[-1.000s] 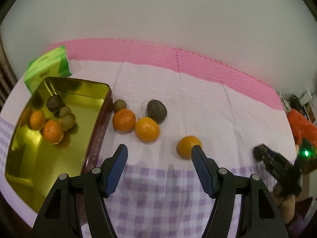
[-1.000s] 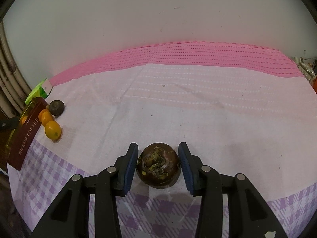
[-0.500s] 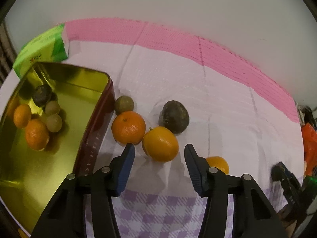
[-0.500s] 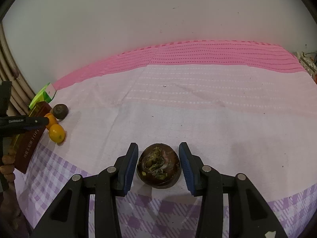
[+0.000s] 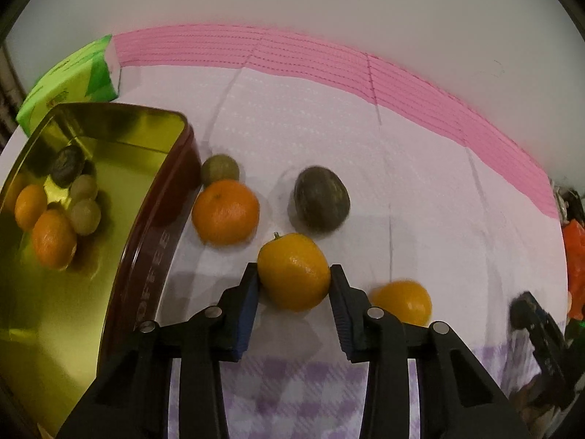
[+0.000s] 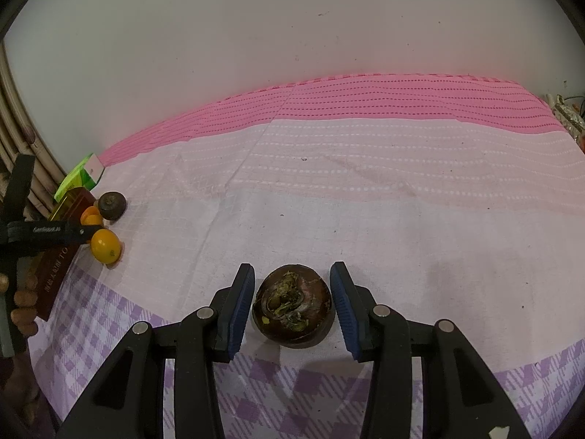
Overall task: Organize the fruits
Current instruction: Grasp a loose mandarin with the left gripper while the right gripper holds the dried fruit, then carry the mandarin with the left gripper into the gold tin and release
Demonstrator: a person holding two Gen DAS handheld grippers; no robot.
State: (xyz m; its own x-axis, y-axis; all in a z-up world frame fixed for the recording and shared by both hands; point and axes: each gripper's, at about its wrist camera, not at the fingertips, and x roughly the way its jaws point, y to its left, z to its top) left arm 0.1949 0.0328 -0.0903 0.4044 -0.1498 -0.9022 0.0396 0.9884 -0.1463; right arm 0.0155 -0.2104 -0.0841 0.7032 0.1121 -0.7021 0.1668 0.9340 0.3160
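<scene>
Since a second ago the left gripper [image 5: 294, 280] has been dropping toward the tablecloth [image 5: 292, 139] and its jaws have been closing; now both blue pads are pressing the sides of a yellow-orange citrus fruit [image 5: 293, 271], which is sitting just off the long side of the gold tin [image 5: 120, 120]. Beside it are lying a mandarin [image 5: 225, 211], a dark round fruit [image 5: 321, 203], a small green-brown fruit [image 5: 219, 169] against the tin wall, and another orange [image 5: 402, 301]. More fruit is already lying inside the tin. The right gripper [image 6: 291, 300] is keeping still, its jaws standing apart around a dark brown mangosteen-like fruit [image 6: 293, 305] near the checked front edge, with a sliver of gap on each side. I am judging the citrus to be light, rounded, slightly yielding and smooth-skinned, so gripping across its widest middle looks safest against rolling or bruising.
</scene>
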